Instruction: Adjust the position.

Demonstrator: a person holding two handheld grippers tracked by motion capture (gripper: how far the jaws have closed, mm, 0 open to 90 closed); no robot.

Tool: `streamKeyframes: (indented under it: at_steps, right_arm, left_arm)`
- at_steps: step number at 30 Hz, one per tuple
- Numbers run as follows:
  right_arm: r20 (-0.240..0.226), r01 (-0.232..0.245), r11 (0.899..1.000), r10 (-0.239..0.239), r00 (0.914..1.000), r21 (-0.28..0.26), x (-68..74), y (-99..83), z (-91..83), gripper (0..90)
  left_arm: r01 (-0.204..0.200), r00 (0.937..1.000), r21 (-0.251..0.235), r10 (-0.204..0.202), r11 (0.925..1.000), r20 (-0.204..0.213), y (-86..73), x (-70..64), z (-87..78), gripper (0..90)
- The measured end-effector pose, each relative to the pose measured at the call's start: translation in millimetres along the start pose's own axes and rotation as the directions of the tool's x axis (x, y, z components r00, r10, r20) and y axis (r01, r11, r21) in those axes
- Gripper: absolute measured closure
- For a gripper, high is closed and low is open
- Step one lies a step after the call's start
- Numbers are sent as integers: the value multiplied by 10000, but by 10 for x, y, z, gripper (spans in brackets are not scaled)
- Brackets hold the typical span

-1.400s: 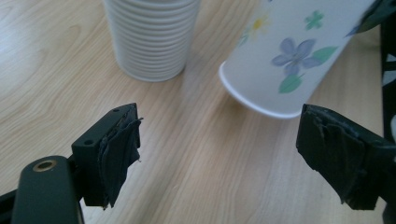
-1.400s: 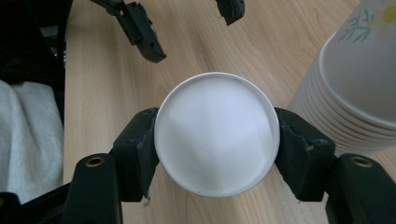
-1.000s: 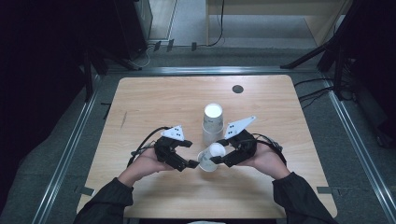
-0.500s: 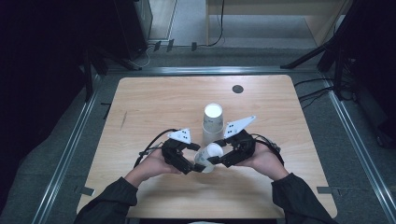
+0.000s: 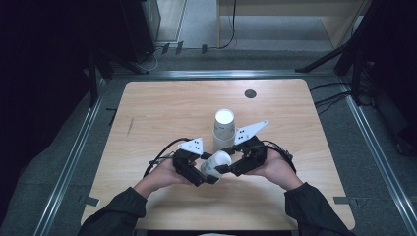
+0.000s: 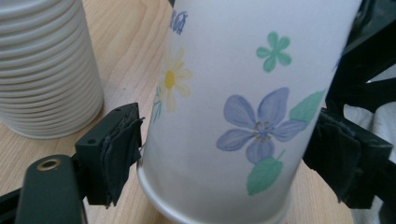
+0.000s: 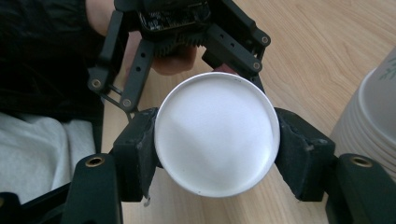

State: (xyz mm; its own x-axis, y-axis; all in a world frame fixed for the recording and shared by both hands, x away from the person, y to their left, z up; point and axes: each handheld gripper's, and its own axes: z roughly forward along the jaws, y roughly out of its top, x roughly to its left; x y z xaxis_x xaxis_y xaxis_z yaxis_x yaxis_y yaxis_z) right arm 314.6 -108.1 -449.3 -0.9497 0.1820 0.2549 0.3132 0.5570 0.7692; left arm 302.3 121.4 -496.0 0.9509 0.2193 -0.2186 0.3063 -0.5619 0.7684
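My high view looks down from my side at the table (image 5: 162, 113); my gripper cameras face each other at close range, both showing the paper cup (image 6: 243, 107) between their jaws and the cup stack (image 7: 373, 121) beside them

The white paper cup (image 6: 243, 112) bears blue, yellow and green flowers; the stacked cups (image 6: 46, 70) are white.
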Motion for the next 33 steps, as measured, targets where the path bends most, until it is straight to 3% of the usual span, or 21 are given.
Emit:
streamKeyframes:
  at_steps: [4,8,14,20,27,29,33]
  right_arm:
    - [-33,-51,9999,51,10000,88,-2,-1,9,364]
    - [-95,-85,9999,86,9999,79,-3,-4,13,363]
    - [-288,-35,9999,40,9996,151,-17,-22,21,342]
    - [3,194,9991,-194,9998,365,1,-55,8,254]
    - [417,331,9984,-350,9985,469,2,-146,-43,245]
    - [480,339,9984,-360,9982,453,5,-163,-48,249]
    - [616,336,9986,-361,9974,415,25,-190,-41,252]
  left_arm:
    - [-365,9993,7,365,9993,-43,-5,-13,-15,245]
    - [-585,9983,25,585,9983,-37,-8,-24,-25,267]
    - [-641,9978,201,637,9977,171,4,-20,-38,290]
    - [-533,9985,413,529,9977,113,16,-5,-125,291]
    - [-615,9979,979,634,9933,-164,77,7,-286,290]
    - [-722,9971,1216,746,9900,-151,122,17,-313,289]
    - [-897,9955,1986,938,9760,-114,250,57,-384,289]
